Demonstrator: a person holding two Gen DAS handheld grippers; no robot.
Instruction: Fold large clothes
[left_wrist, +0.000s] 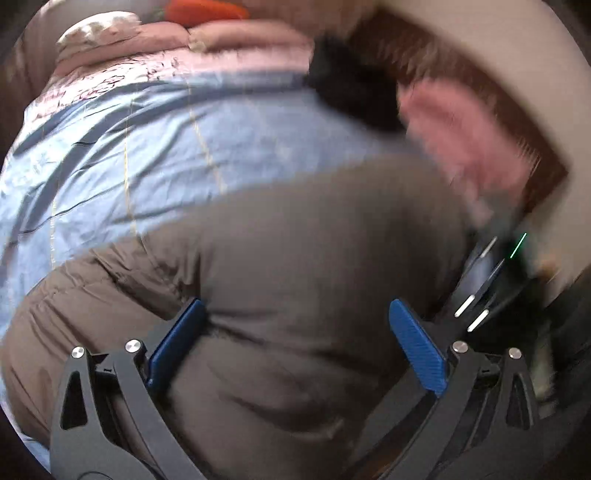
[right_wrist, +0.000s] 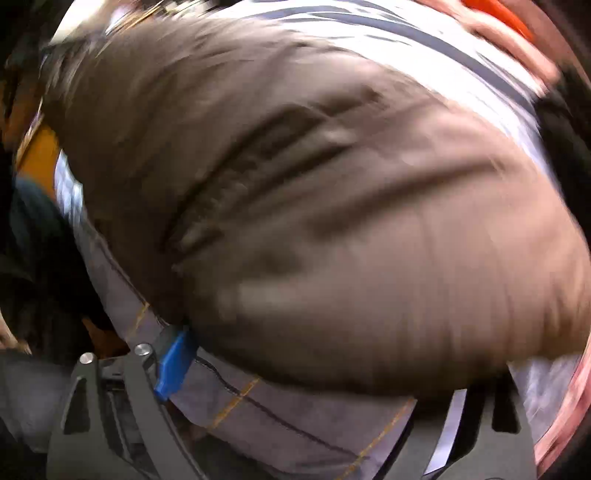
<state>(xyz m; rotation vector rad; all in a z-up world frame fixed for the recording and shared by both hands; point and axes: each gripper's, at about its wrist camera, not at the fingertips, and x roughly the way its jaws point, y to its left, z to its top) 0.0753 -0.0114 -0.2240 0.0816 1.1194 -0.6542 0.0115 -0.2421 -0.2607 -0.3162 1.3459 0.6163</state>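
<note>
Left gripper (left_wrist: 297, 332): jaws spread wide, blue pads well apart, nothing pinched. The brown coat (left_wrist: 295, 240) lies under and between them, not gripped.

Right gripper (right_wrist: 295, 365): jaws wide apart; only the left blue pad (right_wrist: 173, 363) shows, the other is hidden behind a bulge of coat. No pinch visible. The pad sits just beside the coat's near edge, over the sheet.

Coat: padded, bulky, lying on the pale blue sheet (left_wrist: 129, 147) of a bed, with pink bedding (left_wrist: 221, 40) beyond it (both views are blurred, so seams and sleeves are hard to make out).

Step in hand, as judged: between grasps, a fold apparently laid down and both grippers free over the coat. How many folds are done cannot be told.

Next move calls for: picking a fresh edge or corner, closing on enough thickness that slippery padded fabric does not slide out, and lifting both sides evenly.
</note>
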